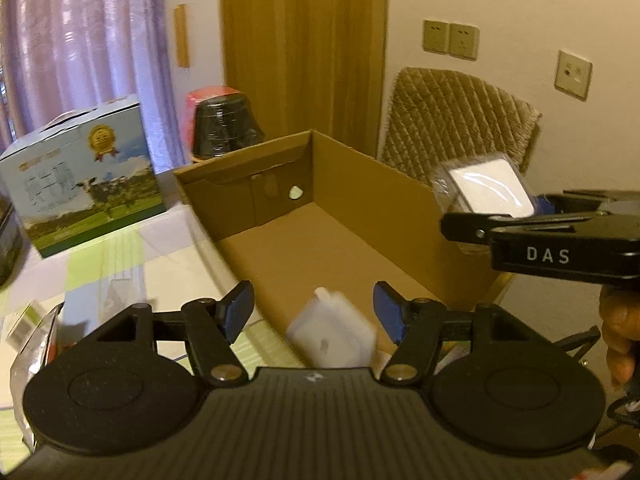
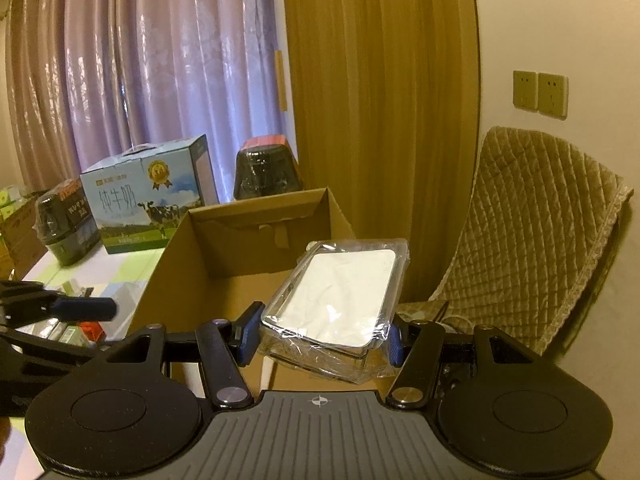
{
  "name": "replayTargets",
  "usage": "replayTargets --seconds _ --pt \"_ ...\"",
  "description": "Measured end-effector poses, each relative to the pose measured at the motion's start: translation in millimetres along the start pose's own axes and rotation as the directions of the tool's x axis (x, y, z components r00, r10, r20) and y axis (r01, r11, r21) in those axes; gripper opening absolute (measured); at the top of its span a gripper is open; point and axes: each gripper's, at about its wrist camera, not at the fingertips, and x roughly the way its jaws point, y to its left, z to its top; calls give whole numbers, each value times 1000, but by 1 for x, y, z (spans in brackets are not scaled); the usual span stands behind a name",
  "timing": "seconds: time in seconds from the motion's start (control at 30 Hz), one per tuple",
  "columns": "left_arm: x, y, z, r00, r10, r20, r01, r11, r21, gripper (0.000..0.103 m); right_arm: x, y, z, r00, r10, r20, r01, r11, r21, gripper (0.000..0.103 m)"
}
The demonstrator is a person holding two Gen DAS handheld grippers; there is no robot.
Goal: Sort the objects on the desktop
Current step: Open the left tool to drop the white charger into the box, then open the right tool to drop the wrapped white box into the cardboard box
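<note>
**Slick wrapped case in my right fingers, small white box under my left**

Nearest to me, my right gripper (image 2: 320, 336) is pinched on the wrapped case (image 2: 340, 300), a flat clear-edged thing with a white face, sealed in crinkly film. My fingers (image 2: 250, 332) press its two long edges near the close end, so most of it juts forward past the tips, tilted up. I judge it light and fairly stiff, but the film is slippery and loose; the firmer hold is on the hard rim under the wrap, not on the slack plastic.

My left gripper (image 1: 314, 312) stands wide, holding nothing. Between and just below its fingers lies a small white box (image 1: 332, 336), blurred, at the near end of the cardboard box (image 1: 360, 184). It looks light and rigid; I would take it across its flat sides.

Beyond both fingertips the cardboard box opens, its floor otherwise bare. Farther left on the counter (image 1: 120, 256) stand the milk carton (image 1: 84, 176) and a dark wrapped tub (image 1: 224, 124); a quilted chair (image 2: 536, 232) sits to the right.
</note>
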Motion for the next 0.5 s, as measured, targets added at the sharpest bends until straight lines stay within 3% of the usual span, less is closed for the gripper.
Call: replayTargets --seconds 0.4,0.5 --pt "-40 36 -32 998 63 8 -61 991 -122 66 17 13 1 999 30 -36 -30 1000 -5 56" --pt "-46 40 -39 997 74 -5 -74 989 -126 66 25 16 7 998 41 -47 -40 999 6 63"
